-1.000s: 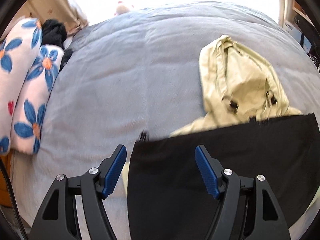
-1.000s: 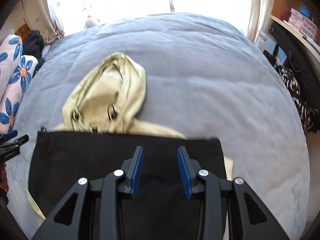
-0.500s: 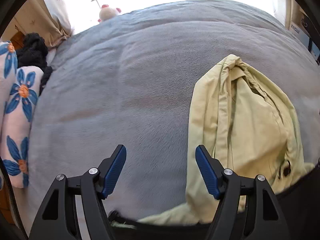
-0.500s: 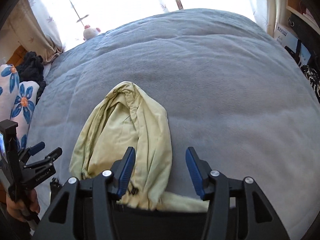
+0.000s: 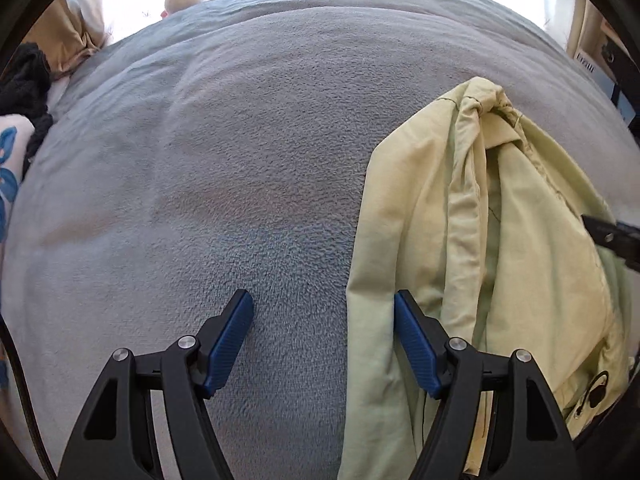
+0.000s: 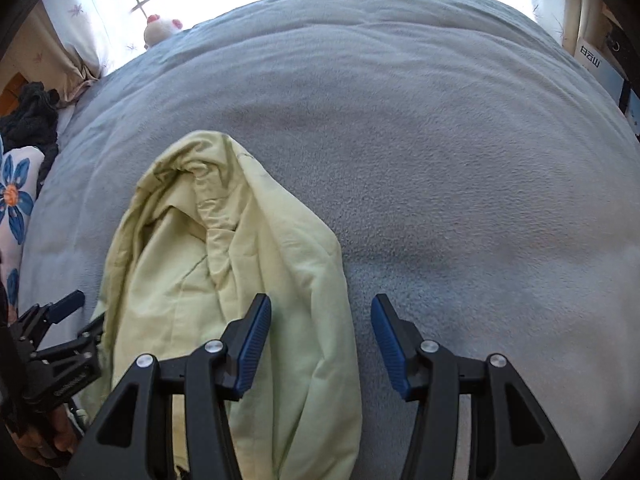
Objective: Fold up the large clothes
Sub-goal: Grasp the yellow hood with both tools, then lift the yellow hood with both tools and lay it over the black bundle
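A pale yellow-green hooded jacket (image 6: pixel 240 280) is lying crumpled on a bed covered by a grey fleece blanket (image 6: pixel 440 160), its hood bunched at the far end and folds running lengthwise; in the left wrist view a dark round fitting is showing near its lower right edge. The left claw (image 5: pixel 324 332) is hanging with its jaws apart over the jacket's left edge, one blue ribbed pad over fleece, the other over the cloth, gripping nothing. The right claw (image 6: pixel 320 332) has just been opening; its jaws are standing apart over the jacket's right edge, nothing clamped. A floral pillow (image 6: pixel 16 200) and dark knitwear (image 6: pixel 28 116) are sitting at the bed's left side, a plush toy (image 6: pixel 160 28) at the far edge.
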